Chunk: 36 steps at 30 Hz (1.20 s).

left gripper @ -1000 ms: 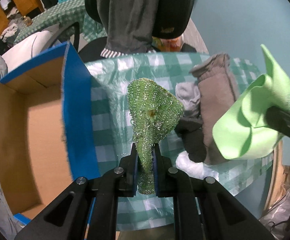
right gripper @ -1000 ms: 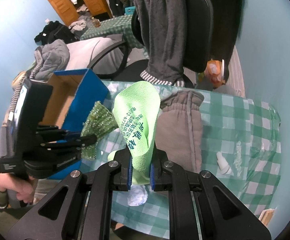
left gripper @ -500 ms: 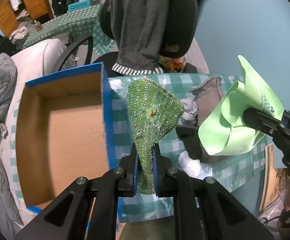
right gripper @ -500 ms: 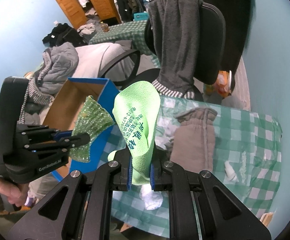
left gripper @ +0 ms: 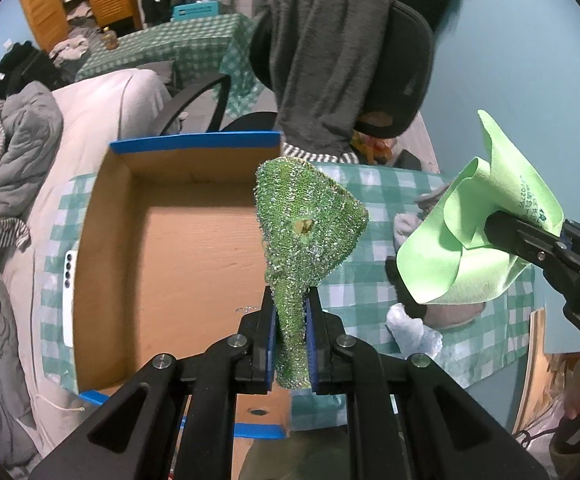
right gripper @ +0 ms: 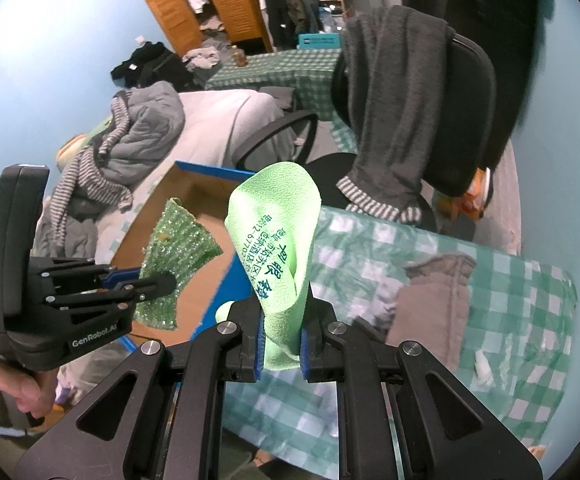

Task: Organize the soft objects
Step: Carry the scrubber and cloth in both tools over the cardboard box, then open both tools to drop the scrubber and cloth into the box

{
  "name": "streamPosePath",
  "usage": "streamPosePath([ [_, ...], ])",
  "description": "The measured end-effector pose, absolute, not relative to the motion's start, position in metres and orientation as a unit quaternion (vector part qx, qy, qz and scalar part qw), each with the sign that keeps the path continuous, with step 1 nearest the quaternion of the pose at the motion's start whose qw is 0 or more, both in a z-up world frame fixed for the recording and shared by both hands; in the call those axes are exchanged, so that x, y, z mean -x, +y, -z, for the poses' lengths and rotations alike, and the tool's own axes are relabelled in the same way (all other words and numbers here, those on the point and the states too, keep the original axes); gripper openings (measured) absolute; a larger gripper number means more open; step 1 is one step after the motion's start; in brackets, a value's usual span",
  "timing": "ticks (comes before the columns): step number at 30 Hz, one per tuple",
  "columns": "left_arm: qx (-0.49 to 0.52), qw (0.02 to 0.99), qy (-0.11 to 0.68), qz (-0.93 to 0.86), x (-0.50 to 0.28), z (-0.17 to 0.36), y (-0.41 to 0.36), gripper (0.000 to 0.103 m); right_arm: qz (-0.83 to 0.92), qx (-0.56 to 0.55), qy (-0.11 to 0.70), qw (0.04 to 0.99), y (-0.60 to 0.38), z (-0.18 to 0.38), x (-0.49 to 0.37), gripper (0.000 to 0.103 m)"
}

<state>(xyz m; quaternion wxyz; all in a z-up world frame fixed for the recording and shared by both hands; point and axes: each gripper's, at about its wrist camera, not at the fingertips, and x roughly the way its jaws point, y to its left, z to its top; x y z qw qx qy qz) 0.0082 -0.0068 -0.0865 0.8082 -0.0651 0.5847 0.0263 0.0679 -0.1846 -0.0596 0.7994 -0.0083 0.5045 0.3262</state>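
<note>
My left gripper [left gripper: 291,312] is shut on a glittery green scouring cloth [left gripper: 303,228] and holds it above the right wall of an open cardboard box [left gripper: 194,264] with blue-taped edges. My right gripper [right gripper: 281,316] is shut on a light green cloth with dark printed text [right gripper: 276,248], held above the checked table just right of the box [right gripper: 194,196]. The left gripper and its green scouring cloth [right gripper: 174,252] show at the left of the right wrist view; the right gripper's light green cloth [left gripper: 473,236] shows at the right of the left wrist view.
A brown-grey garment [right gripper: 433,304] and a white crumpled piece [left gripper: 411,332] lie on the green checked tablecloth [right gripper: 529,320]. A black office chair with a grey garment over it [left gripper: 341,60] stands behind the table. A white phone [left gripper: 68,296] lies left of the box.
Both grippers have moved left with their cloths. The box has come from the left of the left wrist view to its middle, now under the scouring cloth.
</note>
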Motion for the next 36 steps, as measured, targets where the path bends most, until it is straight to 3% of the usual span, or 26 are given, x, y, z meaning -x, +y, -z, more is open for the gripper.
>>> streamPosePath([
  [18, 0.105, 0.804, 0.58, -0.083, 0.023, 0.088, 0.062, 0.012, -0.396, 0.042, 0.497, 0.771, -0.101, 0.059, -0.061, 0.013],
  [36, 0.123, 0.781, 0.603, -0.104, 0.029, 0.128, 0.114, 0.012, -0.418, 0.071, 0.541, 0.726, -0.019, 0.105, -0.056, 0.013],
])
